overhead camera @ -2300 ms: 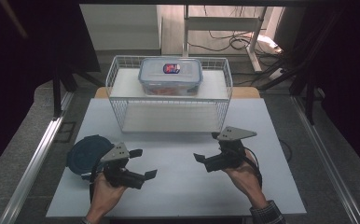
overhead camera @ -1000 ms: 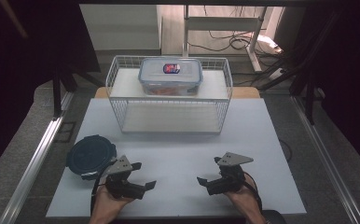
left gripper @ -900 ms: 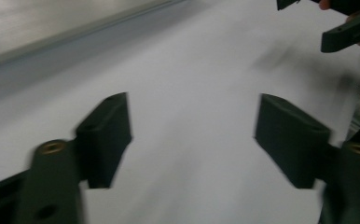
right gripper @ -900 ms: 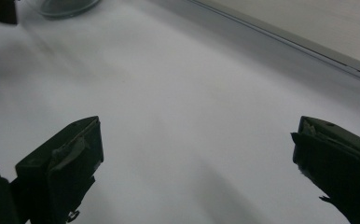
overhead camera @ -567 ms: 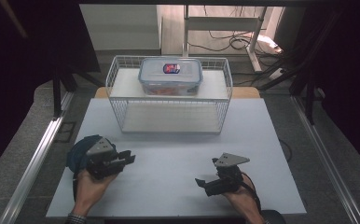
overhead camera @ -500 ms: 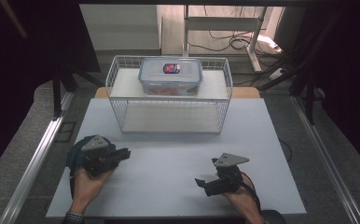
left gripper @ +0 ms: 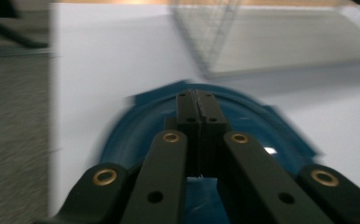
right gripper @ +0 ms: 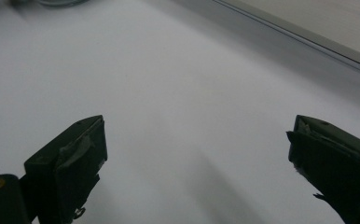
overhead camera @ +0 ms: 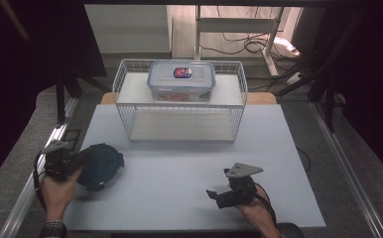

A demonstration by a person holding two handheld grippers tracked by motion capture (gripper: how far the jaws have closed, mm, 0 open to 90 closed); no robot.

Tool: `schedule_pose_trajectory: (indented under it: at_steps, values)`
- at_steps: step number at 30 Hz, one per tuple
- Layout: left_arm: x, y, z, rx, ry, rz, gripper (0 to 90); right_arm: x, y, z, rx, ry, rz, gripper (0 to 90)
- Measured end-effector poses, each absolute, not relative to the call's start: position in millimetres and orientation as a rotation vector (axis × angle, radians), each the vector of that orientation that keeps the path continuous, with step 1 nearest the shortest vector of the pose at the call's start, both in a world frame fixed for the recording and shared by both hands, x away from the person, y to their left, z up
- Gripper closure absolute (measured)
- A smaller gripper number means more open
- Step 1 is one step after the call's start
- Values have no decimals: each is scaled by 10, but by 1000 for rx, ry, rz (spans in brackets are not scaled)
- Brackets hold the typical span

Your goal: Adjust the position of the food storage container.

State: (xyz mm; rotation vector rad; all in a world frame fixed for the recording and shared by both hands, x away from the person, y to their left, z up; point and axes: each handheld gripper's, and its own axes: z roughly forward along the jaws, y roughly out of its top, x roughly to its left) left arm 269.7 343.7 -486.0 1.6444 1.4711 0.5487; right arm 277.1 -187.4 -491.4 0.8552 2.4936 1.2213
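High view: left hand-held gripper (overhead camera: 75,161), jaws together and empty, over round glossy dark-blue lid (overhead camera: 100,166); right hand-held gripper (overhead camera: 218,197) agape.

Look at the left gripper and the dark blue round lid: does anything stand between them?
Nothing visible does. The left gripper, its fingers shut together, is poised over the dark blue round lid near the white table's left edge; whether it touches the lid is unclear.

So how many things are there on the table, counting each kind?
Round blue lid: 1
Wire rack: 1
Clear box on the rack: 1
Grippers: 2, the left gripper and the right gripper
Total: 5
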Motion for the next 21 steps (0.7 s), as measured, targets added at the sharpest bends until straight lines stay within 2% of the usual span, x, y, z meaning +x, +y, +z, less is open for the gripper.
schedule_pose_trajectory:
  at_steps: [4,9,21]
  values:
    - [2662,3636,-4914,1595,1547,609,899,2774,-1869,-4926,848,2497,1211,43]
    - [2657,3821,-5085,1590,1645,604,899,2779,-1866,-4936,850,2505,1192,43]
    - [2729,3700,-5172,1674,1625,507,900,2800,-1888,-4937,865,2501,1183,46]
